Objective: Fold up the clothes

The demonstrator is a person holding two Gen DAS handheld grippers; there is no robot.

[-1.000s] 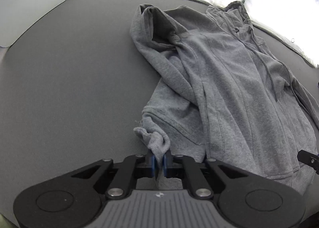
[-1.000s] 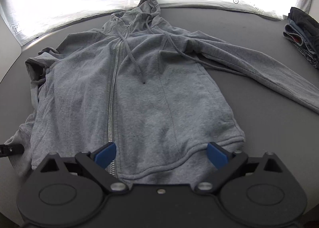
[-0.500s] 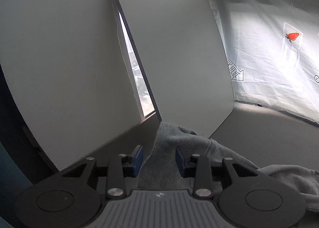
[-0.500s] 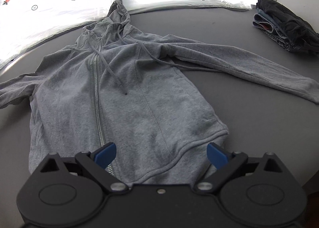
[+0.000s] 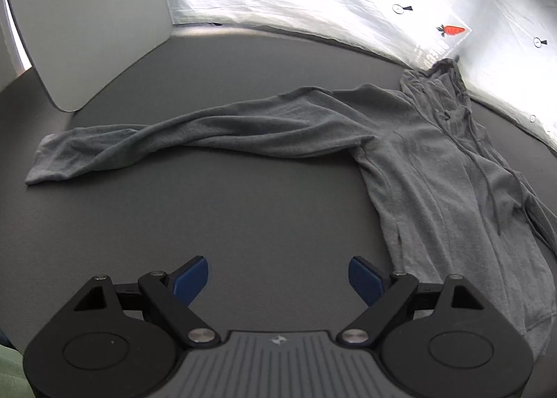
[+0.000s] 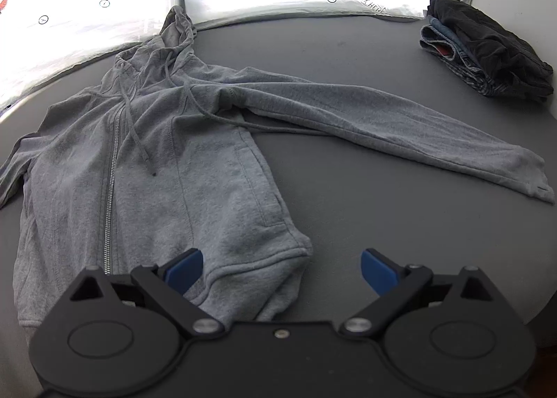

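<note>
While the grey hoodie (image 6: 146, 168) lies zipped and face-up on the dark surface (image 5: 216, 224), sleeves flung wide, both the left tongs (image 5: 278, 274) and right tongs (image 6: 282, 267) stand apart, holding nothing. Its loose drawstring (image 6: 139, 140) could bunch inside a fold, and the long right sleeve (image 6: 400, 130) may drag or twist if lifted by the cuff alone.

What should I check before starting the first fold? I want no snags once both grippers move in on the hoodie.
1. Left gripper open and holding nothing: ok.
2. Right gripper open, hem corner below it but not pinched: ok.
3. Hoodie lying front up, zipper closed: ok.
4. Both sleeves spread out: ok; left sleeve and right sleeve lie extended on the table.
5. Fabric smooth: not ok; the left sleeve is wrinkled and a drawstring trails off the body.
6. Folded clothes pile clear of the right sleeve: ok.
</note>
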